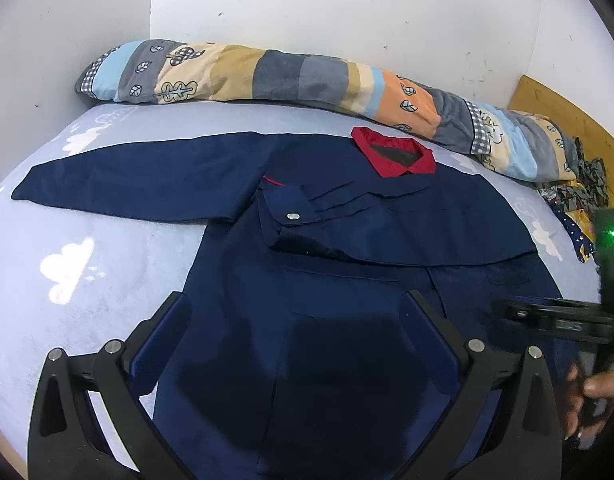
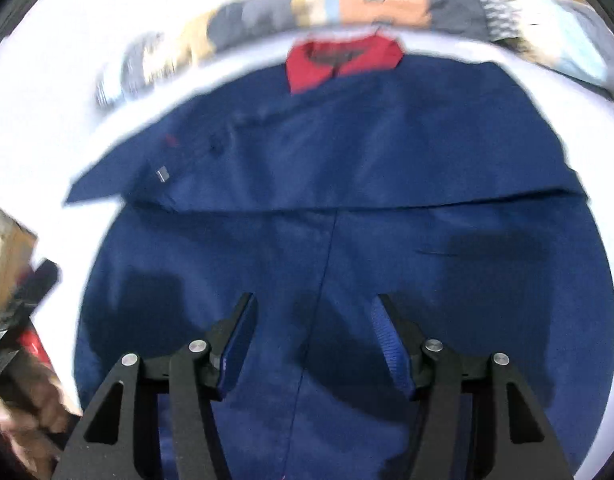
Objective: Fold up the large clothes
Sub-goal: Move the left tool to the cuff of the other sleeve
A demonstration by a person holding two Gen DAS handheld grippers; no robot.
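A large navy jacket (image 1: 347, 280) with a red collar (image 1: 395, 152) lies flat on a pale blue bed sheet (image 1: 67, 280). Its left sleeve (image 1: 139, 176) stretches out to the left; the right sleeve is folded across the chest. My left gripper (image 1: 295, 300) is open and empty above the jacket's lower left part. My right gripper (image 2: 315, 300) is open and empty above the jacket (image 2: 347, 160) near its centre seam; this view is blurred. The right gripper also shows at the right edge of the left wrist view (image 1: 547, 316).
A rolled patchwork quilt (image 1: 307, 76) lies along the white wall behind the jacket. Patterned clothes (image 1: 579, 200) are heaped at the far right by a wooden headboard (image 1: 567, 112). A cardboard box (image 2: 7, 248) is at the left edge of the right wrist view.
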